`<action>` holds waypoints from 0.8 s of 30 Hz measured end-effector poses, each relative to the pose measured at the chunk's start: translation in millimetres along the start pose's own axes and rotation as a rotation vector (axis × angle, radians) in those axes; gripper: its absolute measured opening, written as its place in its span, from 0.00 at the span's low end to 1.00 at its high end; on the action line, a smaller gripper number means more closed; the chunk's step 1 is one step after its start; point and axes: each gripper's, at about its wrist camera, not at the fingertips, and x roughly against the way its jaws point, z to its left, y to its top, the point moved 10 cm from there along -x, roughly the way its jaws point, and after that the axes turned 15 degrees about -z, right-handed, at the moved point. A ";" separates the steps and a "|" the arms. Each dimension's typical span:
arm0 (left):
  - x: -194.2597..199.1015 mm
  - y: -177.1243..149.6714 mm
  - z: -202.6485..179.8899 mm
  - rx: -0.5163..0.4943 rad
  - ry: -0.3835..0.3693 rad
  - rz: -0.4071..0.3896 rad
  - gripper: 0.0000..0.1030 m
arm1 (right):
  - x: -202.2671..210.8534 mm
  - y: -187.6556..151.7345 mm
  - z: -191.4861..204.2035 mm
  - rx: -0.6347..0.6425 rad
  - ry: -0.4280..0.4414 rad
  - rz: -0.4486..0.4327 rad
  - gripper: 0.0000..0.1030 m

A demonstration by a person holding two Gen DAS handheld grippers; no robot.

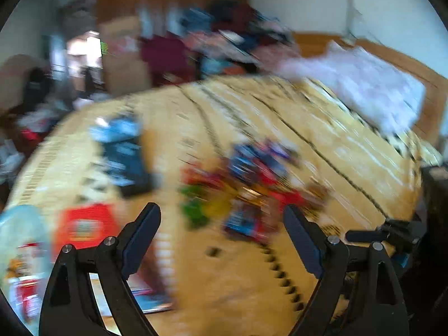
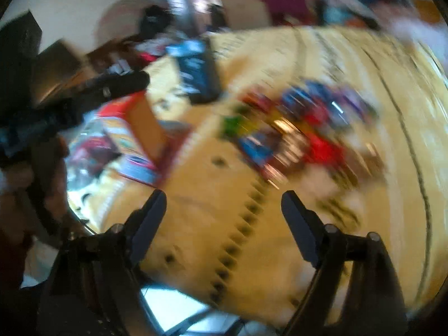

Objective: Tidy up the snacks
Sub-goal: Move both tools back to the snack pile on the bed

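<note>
Both views are blurred. A heap of small snack packets [image 1: 252, 184] in red, blue, green and yellow lies on a yellow patterned bedspread [image 1: 224, 280]. To its left is a stack of blue packets [image 1: 123, 151], and nearer me a red box [image 1: 84, 224]. My left gripper [image 1: 221, 215] is open and holds nothing, hovering just short of the heap. In the right wrist view my right gripper [image 2: 224, 198] is also open over bare bedspread [image 2: 210, 238], with the snack heap [image 2: 302, 128] beyond it. The blue packets [image 2: 196, 67] and an orange-red box [image 2: 131, 140] lie to its left.
A plastic bag of snacks [image 1: 22, 246] sits at the bed's left edge. A white pillow [image 1: 364, 89] lies at the far right by a wooden headboard [image 1: 414, 67]. Piled clothes [image 1: 224, 33] and a cardboard box [image 1: 126, 56] stand behind the bed.
</note>
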 end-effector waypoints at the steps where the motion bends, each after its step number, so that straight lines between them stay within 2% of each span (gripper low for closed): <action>1: -17.7 -11.1 -10.2 -0.003 -0.027 0.032 0.88 | 6.0 -3.4 -12.0 -0.013 -0.020 0.000 0.82; 3: -54.1 -32.7 -21.3 -0.009 -0.066 0.083 0.88 | 19.7 -7.4 -35.2 -0.008 -0.073 -0.014 0.82; 8: -108.7 -56.6 -36.4 -0.010 -0.099 0.118 0.88 | 36.8 -7.9 -79.7 -0.003 -0.171 -0.041 0.83; 14: -148.6 -85.5 -31.0 -0.043 -0.069 0.177 0.87 | 37.5 -20.2 -115.8 -0.071 -0.169 -0.030 0.83; 21: -168.9 -103.3 -28.8 -0.063 -0.072 0.215 0.84 | 25.7 -28.4 -121.7 -0.090 -0.157 -0.003 0.83; 23: -171.1 -105.0 -31.6 -0.037 -0.108 0.224 0.57 | 23.0 -28.2 -118.8 -0.094 -0.144 -0.003 0.83; 24: -171.5 -105.5 -30.6 -0.013 -0.113 0.230 0.50 | 21.3 -27.7 -117.3 -0.098 -0.140 -0.003 0.83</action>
